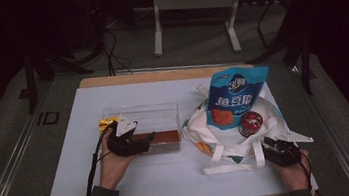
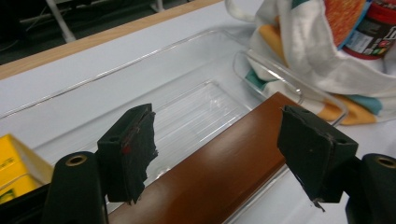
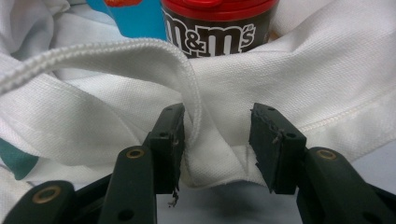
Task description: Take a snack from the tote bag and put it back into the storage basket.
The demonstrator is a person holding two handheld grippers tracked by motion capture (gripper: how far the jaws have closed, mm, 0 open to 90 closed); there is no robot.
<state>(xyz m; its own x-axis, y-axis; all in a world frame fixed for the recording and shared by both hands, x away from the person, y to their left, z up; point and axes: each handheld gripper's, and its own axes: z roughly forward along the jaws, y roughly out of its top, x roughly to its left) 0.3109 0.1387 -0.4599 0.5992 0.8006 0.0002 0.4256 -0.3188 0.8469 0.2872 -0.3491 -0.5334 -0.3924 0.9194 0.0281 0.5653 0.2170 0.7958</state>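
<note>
Right gripper (image 3: 217,144) at near edge of white tote bag (image 3: 299,79), jaws apart, not clamped; bag's strap (image 3: 116,49) runs down past left pad, fold of cloth between pads, no squeeze visible. M&M's jar (image 3: 215,28) just behind, inside bag, blue snack pouch (image 1: 236,95) upright beside it. Left gripper (image 2: 217,154) spread wide, released, astride brown wooden block (image 2: 219,172) on near rim of clear plastic box (image 2: 140,88); pads clear of block. Yellow packet (image 1: 106,123) at box's far left corner. All on white-covered table (image 1: 172,179).
</note>
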